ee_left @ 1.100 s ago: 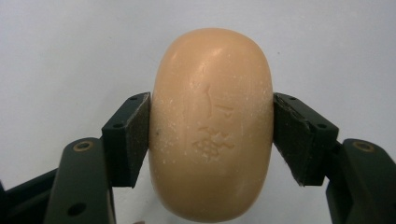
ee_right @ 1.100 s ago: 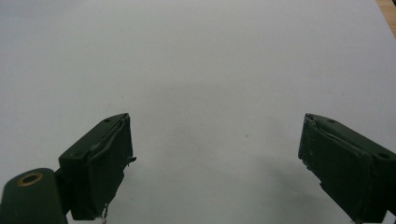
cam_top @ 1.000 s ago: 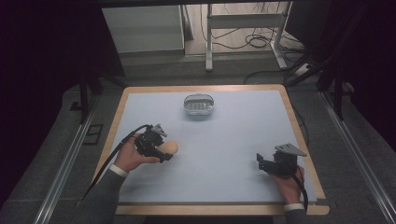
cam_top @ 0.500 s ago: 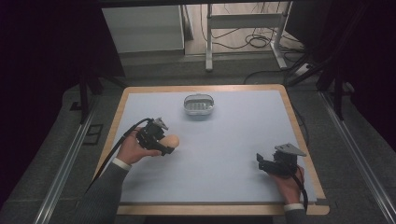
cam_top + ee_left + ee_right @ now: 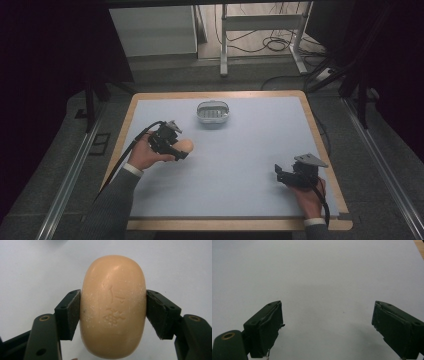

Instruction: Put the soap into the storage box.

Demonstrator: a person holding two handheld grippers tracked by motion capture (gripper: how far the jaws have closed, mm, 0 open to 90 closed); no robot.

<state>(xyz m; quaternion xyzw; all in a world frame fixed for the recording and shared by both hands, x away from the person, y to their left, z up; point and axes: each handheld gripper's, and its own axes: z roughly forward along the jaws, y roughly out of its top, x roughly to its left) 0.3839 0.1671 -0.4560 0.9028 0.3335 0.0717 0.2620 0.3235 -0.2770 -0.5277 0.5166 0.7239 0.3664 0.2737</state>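
Surface (image 5: pixel 240 165): soap dish (image 5: pixel 212 112) sits near far edge, centre. Left gripper (image 5: pixel 176 148) pinches soap bar (image 5: pixel 113 306) by its rounded sides, toward left edge; curved, slick flanks could squirt out. Right gripper (image 5: pixel 327 327) spread, idle near right corner.

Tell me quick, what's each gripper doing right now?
Left gripper: shut on the peach-coloured oval bar of soap.
Right gripper: open, holding nothing, over the pale blue table mat.

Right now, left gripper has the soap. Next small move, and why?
Probably carry the soap up and right toward the dish. The left gripper is shut on it, both pads flat against its sides, and the dish sits open at the far edge. The right gripper is open, holding nothing.
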